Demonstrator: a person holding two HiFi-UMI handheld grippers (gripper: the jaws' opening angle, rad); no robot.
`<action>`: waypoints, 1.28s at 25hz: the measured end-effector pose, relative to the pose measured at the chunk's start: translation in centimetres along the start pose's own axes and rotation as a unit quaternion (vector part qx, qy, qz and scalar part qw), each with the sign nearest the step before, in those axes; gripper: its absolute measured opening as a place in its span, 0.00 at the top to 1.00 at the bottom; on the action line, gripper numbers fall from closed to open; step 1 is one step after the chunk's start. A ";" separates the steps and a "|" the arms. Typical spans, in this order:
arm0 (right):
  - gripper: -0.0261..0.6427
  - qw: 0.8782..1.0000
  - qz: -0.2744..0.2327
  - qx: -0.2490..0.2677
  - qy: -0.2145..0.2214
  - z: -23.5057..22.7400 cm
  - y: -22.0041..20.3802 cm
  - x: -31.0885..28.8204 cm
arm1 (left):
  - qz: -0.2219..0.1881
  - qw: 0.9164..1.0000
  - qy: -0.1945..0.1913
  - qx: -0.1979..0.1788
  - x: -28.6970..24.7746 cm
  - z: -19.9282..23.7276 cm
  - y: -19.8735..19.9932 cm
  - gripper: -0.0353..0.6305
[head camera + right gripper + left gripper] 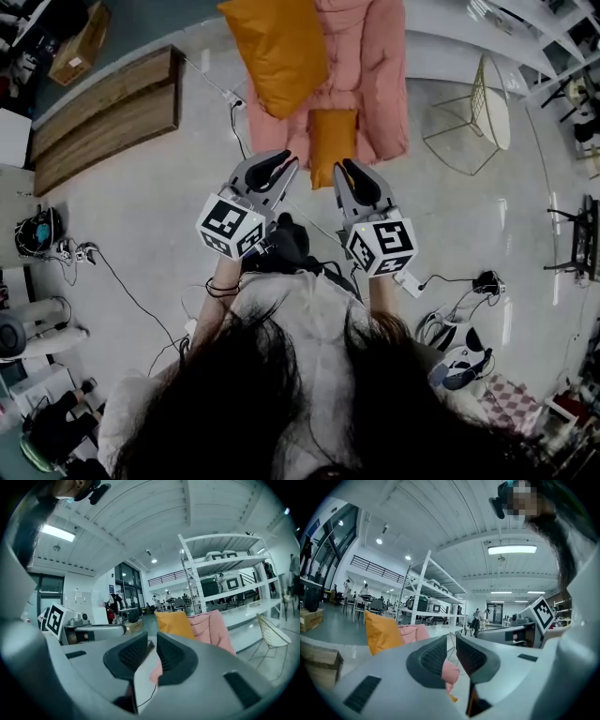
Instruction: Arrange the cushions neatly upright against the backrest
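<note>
Both tools, the left tool and the right tool, were held side by side over the glossy floor, jaws drawn almost together with nothing between them. Ahead, a large orange cushion leaned across the pink sofa, while a small orange cushion lay at its near end.

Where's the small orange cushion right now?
Head view, top centre: small orange cushion at the pink sofa's near edge, below-right of the large orange cushion.

Pink sofa on pale floor, with 2 orange cushions on it.
</note>
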State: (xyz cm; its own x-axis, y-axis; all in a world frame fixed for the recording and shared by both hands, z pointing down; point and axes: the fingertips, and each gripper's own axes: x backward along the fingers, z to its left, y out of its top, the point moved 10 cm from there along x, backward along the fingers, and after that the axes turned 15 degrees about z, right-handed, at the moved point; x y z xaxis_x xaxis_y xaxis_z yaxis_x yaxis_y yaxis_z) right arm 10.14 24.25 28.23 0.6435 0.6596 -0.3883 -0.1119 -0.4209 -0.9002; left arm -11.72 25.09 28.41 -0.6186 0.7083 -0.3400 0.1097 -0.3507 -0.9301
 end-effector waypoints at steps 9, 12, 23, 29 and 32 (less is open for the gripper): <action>0.85 1.000 0.025 -0.011 -0.006 -2.3 0.4 -2.9 | 0.017 1.000 0.003 0.016 -2.4 3.5 0.0 0.84; 0.85 0.999 0.033 -0.016 -0.009 -3.0 0.6 -4.3 | 0.025 0.999 -0.002 0.020 -3.2 5.0 0.1 0.84; 0.85 0.997 0.055 -0.036 -0.036 -4.6 2.2 -10.4 | 0.042 0.999 -0.008 0.014 -4.8 12.1 0.8 0.84; 0.85 0.996 0.064 -0.039 -0.057 -4.6 2.8 -12.8 | 0.051 0.998 -0.018 0.027 -5.0 15.8 0.4 0.84; 0.85 0.994 0.070 -0.040 -0.070 -4.7 2.8 -13.0 | 0.052 0.998 -0.022 0.032 -5.2 16.6 0.3 0.84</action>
State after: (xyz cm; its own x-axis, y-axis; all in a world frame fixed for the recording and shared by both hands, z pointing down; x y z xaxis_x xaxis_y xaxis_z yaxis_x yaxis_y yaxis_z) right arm 4.99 11.54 31.65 0.5140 0.6687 -0.5373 -0.1283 -0.5594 -0.8189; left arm -21.44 11.15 32.24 -0.6399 0.6389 -0.4270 0.1265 -0.4605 -0.8786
